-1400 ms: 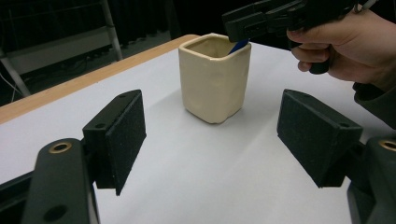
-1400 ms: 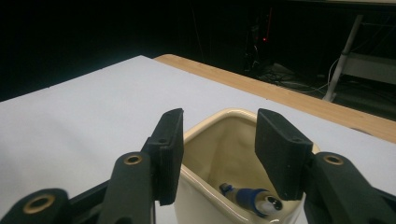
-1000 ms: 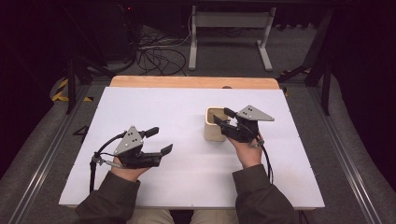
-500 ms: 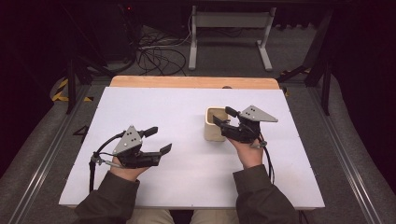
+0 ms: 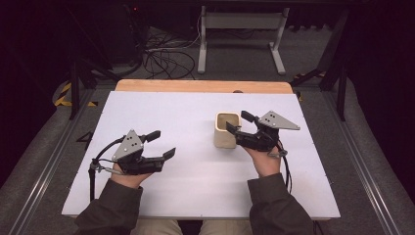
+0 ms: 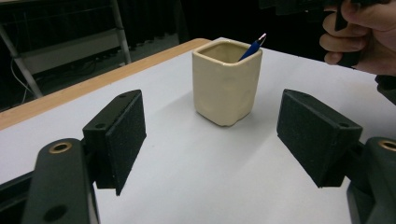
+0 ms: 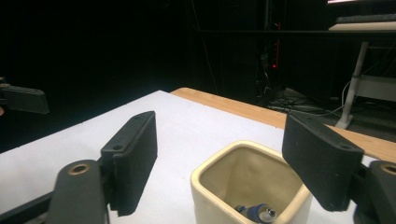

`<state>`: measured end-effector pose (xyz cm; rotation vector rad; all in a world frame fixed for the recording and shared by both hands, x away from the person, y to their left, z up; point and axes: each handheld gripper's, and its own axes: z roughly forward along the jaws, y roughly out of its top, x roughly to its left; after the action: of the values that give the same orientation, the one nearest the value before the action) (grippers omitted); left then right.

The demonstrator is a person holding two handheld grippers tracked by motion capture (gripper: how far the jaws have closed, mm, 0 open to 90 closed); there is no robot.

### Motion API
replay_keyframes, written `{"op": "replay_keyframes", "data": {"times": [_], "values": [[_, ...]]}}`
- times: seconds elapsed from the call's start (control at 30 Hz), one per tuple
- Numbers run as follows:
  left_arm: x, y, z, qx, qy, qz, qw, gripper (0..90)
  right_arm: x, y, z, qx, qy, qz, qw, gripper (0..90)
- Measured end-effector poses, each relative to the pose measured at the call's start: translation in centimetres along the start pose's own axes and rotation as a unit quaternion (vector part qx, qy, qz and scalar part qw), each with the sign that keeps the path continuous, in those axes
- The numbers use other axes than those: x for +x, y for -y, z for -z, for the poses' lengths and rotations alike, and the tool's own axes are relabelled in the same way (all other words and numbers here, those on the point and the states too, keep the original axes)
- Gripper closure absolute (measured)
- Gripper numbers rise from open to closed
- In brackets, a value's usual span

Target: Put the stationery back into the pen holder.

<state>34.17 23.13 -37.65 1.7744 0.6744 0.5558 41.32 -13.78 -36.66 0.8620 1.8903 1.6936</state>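
cream ceramic, the square cup (image 5: pixel 227 129) stood upright on the white table (image 5: pixel 195 196), right of its centre and toward the wooden far edge, with a blue pen (image 6: pixel 252 46) leaning inside. your right gripper (image 5: pixel 235 122) hovered at the cup's rim; its jaws had just been opening and stood wide with nothing between the pads. your left gripper (image 5: pixel 164 144) sat near the front left corner, well apart from the cup, jaws wide and empty. the risk from here, as i judge it: drawing the right hand back low could clip the rim and tip the cup, spilling the pen.
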Motion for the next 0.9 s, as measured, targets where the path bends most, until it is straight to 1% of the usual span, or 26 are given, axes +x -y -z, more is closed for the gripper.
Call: {"op": "replay_keyframes", "data": {"times": [0.1, 0.23, 0.4, 0.43, 0.47, 0.63, 0.67, 0.77, 0.9], "values": [[0.2, -0.1, 0.3, -0.003, -0.002, 0.001, 1.0000, 24.7, 0.0, -0.1, 0.4, -0.005, -0.007, -0.001, 1.0000, 24.8], [0.4, -0.2, 0.7, -0.006, -0.007, 0.004, 0.9999, 24.7, 0.0, -0.3, 0.9, -0.012, -0.012, -0.002, 0.9999, 22.8], [0.7, -0.3, 1.1, -0.010, -0.011, 0.007, 0.9999, 24.7, 0.1, -0.5, 1.5, -0.013, -0.018, -0.001, 0.9997, 20.6], [0.7, -0.3, 1.3, -0.010, -0.013, 0.005, 0.9999, 24.7, 0.1, -0.6, 1.6, -0.016, -0.020, 0.000, 0.9997, 20.1], [0.8, -0.4, 1.3, -0.011, -0.013, 0.006, 0.9998, 24.7, 0.2, -0.6, 1.7, -0.014, -0.020, -0.001, 0.9997, 19.6], [1.0, -0.5, 1.8, -0.015, -0.017, 0.009, 0.9997, 24.7, 0.1, -0.8, 2.4, -0.023, -0.024, 0.000, 0.9995, 17.3], [1.1, -0.6, 1.9, -0.015, -0.019, 0.006, 0.9997, 24.7, 0.1, -0.9, 2.6, -0.023, -0.023, -0.001, 0.9995, 16.9], [1.2, -0.7, 2.1, -0.018, -0.019, 0.010, 0.9996, 24.7, 0.0, -0.9, 3.1, -0.026, -0.024, -0.004, 0.9994, 15.6], [1.4, -0.8, 2.5, -0.021, -0.023, 0.010, 0.9995, 24.7, -0.2, -1.0, 3.8, -0.031, -0.025, -0.007, 0.9992, 13.4]]}}
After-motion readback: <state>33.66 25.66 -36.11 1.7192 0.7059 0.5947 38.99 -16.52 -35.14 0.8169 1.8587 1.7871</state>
